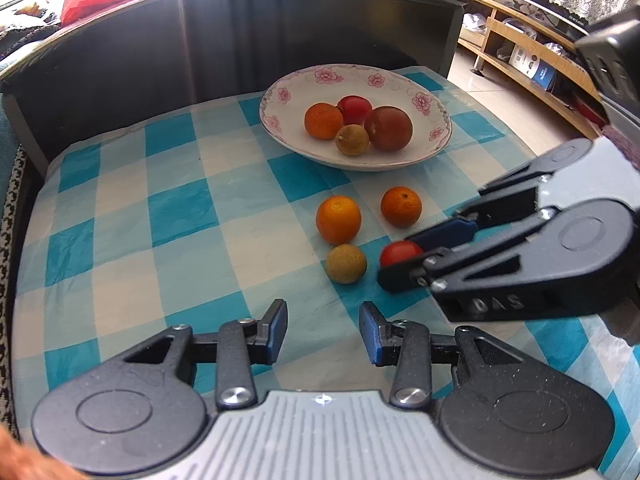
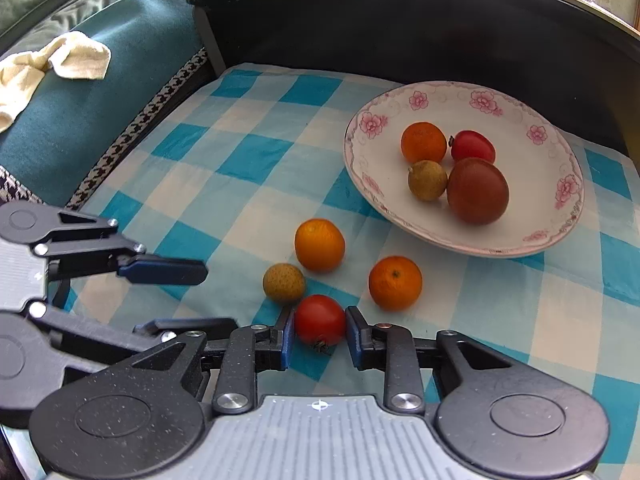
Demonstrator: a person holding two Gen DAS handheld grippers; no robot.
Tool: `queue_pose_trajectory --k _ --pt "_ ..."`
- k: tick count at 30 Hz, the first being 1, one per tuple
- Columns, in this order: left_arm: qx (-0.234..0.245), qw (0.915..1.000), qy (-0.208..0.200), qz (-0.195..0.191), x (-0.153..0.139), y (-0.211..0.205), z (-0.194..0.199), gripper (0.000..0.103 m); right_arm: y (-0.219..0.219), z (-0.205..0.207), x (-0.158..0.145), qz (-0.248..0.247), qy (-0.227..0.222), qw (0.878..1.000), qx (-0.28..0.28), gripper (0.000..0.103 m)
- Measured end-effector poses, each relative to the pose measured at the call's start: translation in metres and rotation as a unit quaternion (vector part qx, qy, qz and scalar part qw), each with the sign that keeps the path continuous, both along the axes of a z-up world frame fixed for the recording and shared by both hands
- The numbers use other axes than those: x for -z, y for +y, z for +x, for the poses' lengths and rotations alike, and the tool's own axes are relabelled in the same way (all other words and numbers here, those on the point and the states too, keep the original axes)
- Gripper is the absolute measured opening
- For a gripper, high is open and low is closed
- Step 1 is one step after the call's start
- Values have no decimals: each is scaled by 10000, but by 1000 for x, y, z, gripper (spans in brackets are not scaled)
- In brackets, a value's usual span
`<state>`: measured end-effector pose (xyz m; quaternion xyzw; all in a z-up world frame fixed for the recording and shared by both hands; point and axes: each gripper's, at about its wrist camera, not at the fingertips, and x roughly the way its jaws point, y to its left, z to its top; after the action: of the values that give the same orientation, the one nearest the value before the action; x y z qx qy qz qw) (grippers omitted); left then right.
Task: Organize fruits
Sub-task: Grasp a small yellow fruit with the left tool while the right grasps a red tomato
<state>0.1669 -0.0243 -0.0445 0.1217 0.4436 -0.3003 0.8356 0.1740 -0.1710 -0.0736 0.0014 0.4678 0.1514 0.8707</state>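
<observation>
A white flowered plate (image 1: 400,80) (image 2: 360,152) holds an orange, a red tomato, a brown-red fruit and a small tan fruit. On the checked cloth lie two oranges (image 1: 338,219) (image 1: 401,206), a tan longan-like fruit (image 1: 345,263) (image 2: 283,283) and a red tomato (image 1: 400,252) (image 2: 320,319). My right gripper (image 2: 320,334) (image 1: 394,258) has its blue pads on both sides of the red tomato, which rests on the cloth. My left gripper (image 1: 323,330) is open and empty, just in front of the tan fruit; its finger (image 2: 168,270) shows at the left in the right wrist view.
A dark curved wall (image 1: 280,32) stands behind the cloth. A teal sofa cushion (image 2: 80,112) with a cream towel (image 2: 60,60) lies to the left. A wooden shelf unit (image 1: 520,52) stands at the right beyond the table edge.
</observation>
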Motion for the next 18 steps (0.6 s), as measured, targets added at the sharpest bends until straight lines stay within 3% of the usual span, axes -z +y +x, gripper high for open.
queue_pose_trajectory --k 5,12,16,18 --pt "-6 9998 17 -201 5 -9 9 49 -11 -16 -8 -82 67 9996 273 22" --pt "-112 9999 -89 -80 12 -28 15 48 -27 -34 -16 -85 156 9979 624 22" --pt "-147 9998 -107 0 12 -34 16 37 -31 -38 -18 -128 205 9972 707 22" --pt "-176 9997 -138 45 12 -36 14 37 -34 -38 -20 -104 170 9972 727 22"
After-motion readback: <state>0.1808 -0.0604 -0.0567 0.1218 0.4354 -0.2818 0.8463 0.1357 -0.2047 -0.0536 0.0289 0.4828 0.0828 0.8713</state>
